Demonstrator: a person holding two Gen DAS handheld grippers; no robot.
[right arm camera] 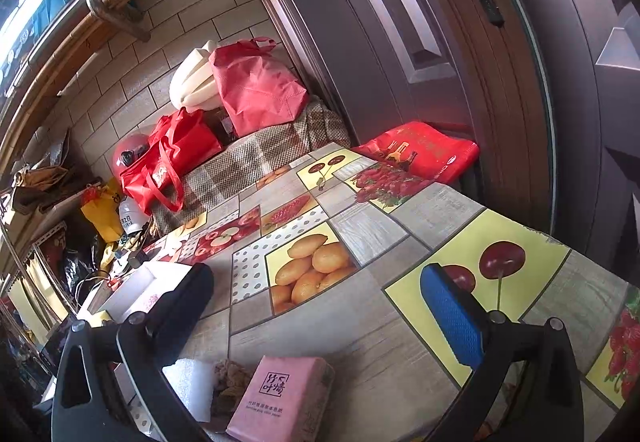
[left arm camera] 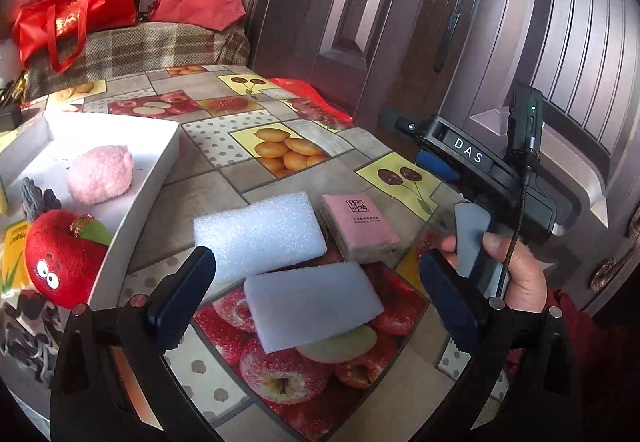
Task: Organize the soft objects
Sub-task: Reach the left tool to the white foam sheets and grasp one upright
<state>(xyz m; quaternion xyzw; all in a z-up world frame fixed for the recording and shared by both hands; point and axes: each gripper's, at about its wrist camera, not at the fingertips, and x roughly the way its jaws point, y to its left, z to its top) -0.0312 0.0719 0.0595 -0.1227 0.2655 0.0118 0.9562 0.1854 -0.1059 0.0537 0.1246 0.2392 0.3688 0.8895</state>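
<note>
White capitals "DAS" stand on the black body of the right gripper (left arm camera: 468, 149), at the right of the left wrist view. The pink rectangular tissue pack (right arm camera: 280, 398) on the worktop bears dark Chinese characters and smaller lines too small to read.

White foam block (left arm camera: 260, 234) lies flat on table, slightly angled. Thinner pale grey foam sheet (left arm camera: 312, 306) just in front, its far edge overlapping the block. Pink tissue pack (left arm camera: 360, 226) with black print just right of block, tilted. In white box (left arm camera: 120, 209) at left: fluffy pink plush (left arm camera: 100, 173), red apple plush (left arm camera: 60, 258) with googly eyes.
</note>
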